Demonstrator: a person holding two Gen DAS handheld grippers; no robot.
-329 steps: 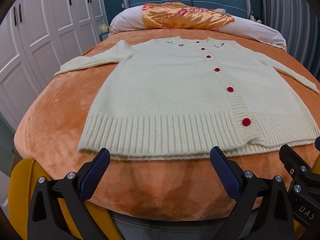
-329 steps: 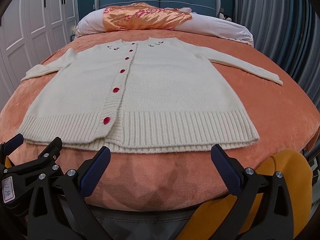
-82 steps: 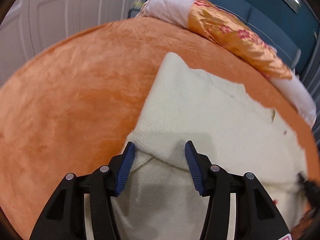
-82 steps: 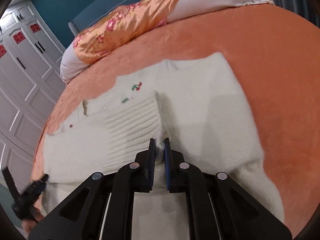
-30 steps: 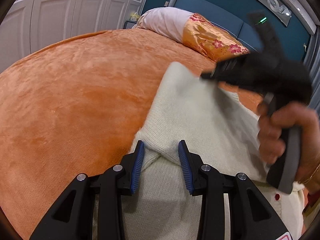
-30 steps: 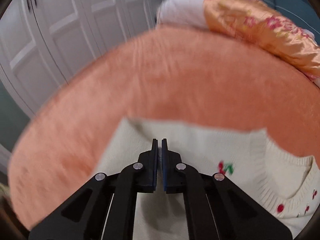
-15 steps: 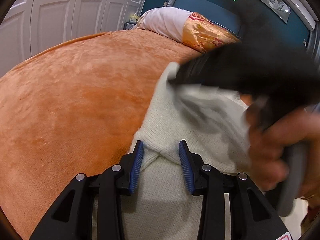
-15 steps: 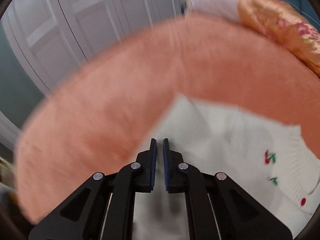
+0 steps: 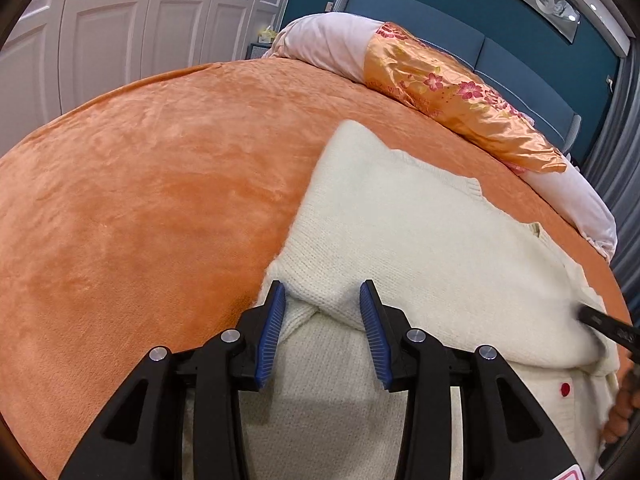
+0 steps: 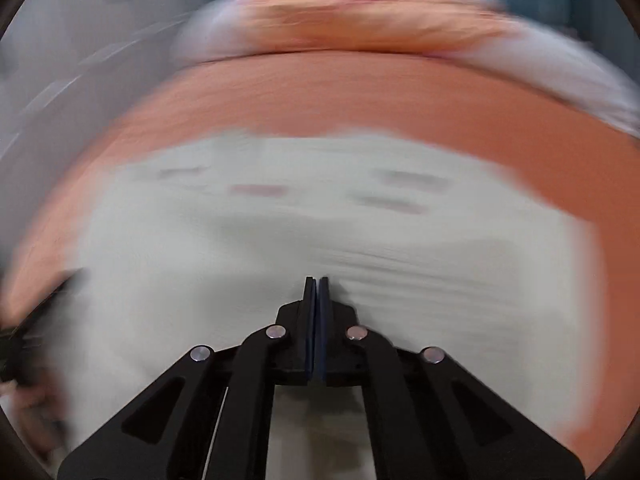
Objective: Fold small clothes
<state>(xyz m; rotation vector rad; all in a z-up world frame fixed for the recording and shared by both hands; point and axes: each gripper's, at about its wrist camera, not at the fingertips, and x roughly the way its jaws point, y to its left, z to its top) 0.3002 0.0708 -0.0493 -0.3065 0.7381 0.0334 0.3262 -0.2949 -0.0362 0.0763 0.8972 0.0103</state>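
A cream knit cardigan (image 9: 420,232) with red buttons lies on the orange bedspread (image 9: 140,184), its left side folded inward. My left gripper (image 9: 322,308) rests at the lower left of that fold, and bunched knit fills the gap between its blue pads. My right gripper (image 10: 317,292) is shut with nothing between its jaws and hovers over the middle of the cardigan (image 10: 240,280); that view is smeared by motion. In the left wrist view, only its black tip (image 9: 608,324) and part of a hand show, at the right edge.
A white pillow roll with an orange floral cover (image 9: 460,100) lies across the head of the bed. White wardrobe doors (image 9: 120,32) stand to the left, and a blue headboard (image 9: 440,24) is behind.
The right gripper and its hand swept off the folded left side and away to the right edge of the left wrist view. The left gripper stayed on the fold.
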